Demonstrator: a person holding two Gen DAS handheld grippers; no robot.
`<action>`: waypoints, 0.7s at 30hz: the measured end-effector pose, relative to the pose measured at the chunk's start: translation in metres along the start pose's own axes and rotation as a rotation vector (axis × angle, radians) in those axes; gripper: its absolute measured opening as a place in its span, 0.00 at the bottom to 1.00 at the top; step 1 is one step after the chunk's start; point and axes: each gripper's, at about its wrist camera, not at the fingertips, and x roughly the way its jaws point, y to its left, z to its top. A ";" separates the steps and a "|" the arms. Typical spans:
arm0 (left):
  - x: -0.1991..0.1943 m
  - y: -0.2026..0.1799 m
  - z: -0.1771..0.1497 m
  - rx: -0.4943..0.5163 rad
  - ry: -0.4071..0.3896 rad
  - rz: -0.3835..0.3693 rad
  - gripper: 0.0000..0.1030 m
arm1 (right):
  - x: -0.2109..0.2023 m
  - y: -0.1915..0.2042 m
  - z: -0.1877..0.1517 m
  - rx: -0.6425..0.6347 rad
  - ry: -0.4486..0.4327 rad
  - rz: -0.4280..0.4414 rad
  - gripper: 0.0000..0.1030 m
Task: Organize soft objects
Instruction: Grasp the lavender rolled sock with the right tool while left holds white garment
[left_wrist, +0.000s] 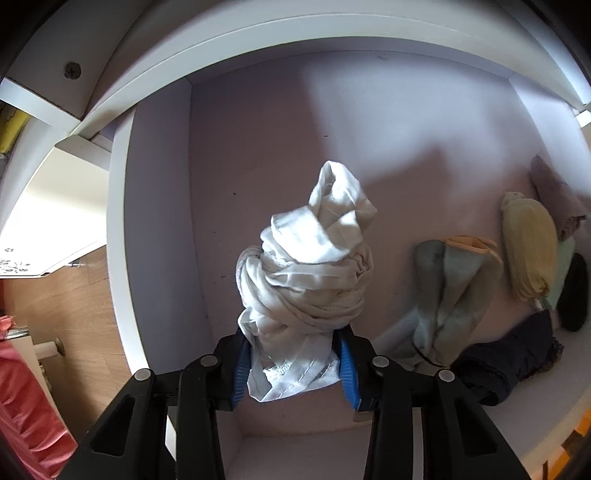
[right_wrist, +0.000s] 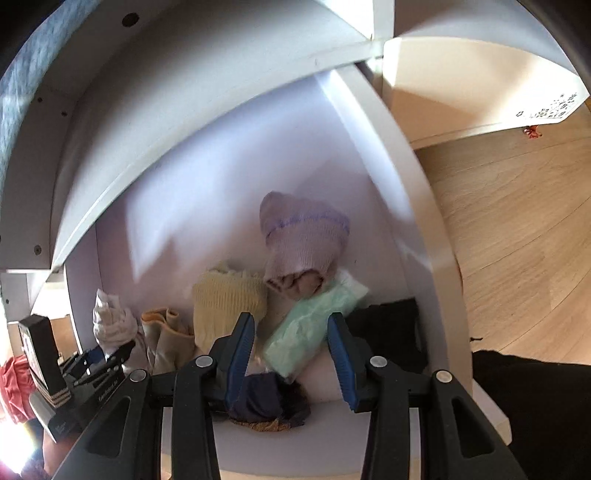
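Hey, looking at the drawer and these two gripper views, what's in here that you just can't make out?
- Left wrist view: the lower end of the white cloth is hidden between the left gripper fingers.
- Left wrist view: the black item is cut off by the lens edge; its kind is unclear.
- Right wrist view: the dark blue cloth is partly behind the right gripper finger.
- Right wrist view: the lilac sock is motion-blurred.

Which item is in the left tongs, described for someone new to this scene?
Look inside the white drawer. At its left end, apart from the row of rolled socks, stands a twisted white cloth bundle. It alone is white and is pinched in the left tongs.
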 end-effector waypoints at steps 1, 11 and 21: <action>-0.001 0.000 0.000 0.001 0.000 -0.005 0.39 | -0.003 -0.002 0.003 0.005 -0.012 0.000 0.40; 0.001 0.008 -0.003 -0.018 0.012 -0.046 0.39 | 0.007 -0.005 0.014 0.026 -0.037 -0.042 0.40; 0.004 0.015 0.002 -0.025 0.016 -0.043 0.42 | 0.029 0.019 0.031 -0.056 -0.058 -0.086 0.40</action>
